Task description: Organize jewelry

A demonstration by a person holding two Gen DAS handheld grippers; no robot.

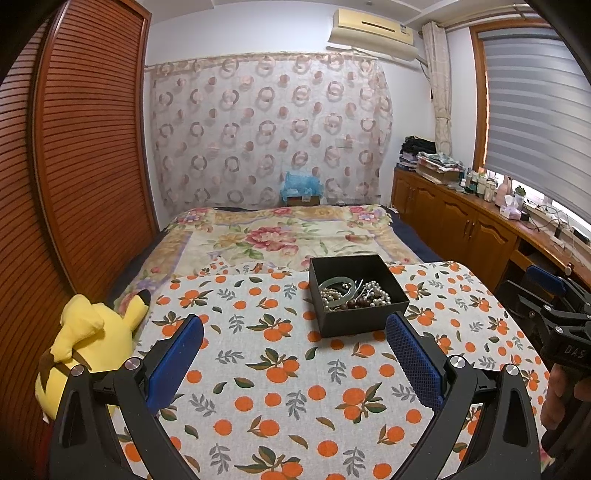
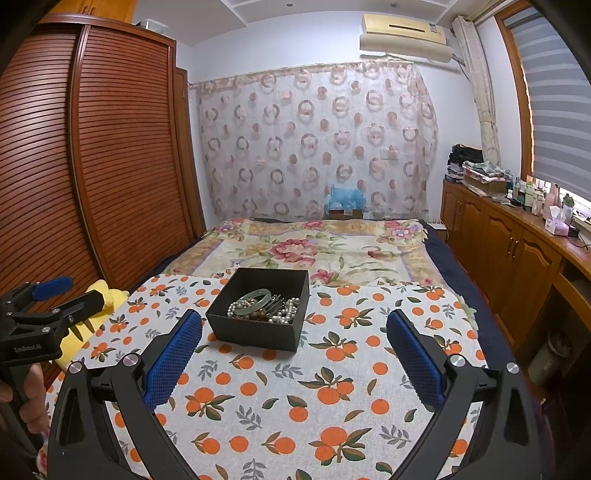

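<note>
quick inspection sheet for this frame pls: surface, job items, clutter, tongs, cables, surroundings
Surface: orange-print cloth over a table, flat, set in front of a bed with a floral blanket.
Job's things: open black box on the cloth, holding a pale green bangle, pearl strands and brown beads, tangled together.
Clutter: yellow plush toy at the cloth's left edge.
Tongs: left tongs open, empty, short of the box; right tongs open, empty, also short of it.
Cables: wires on the window counter.
Surroundings: louvred wardrobe, patterned curtain, air conditioner, folded clothes and bottles on the counter.
</note>
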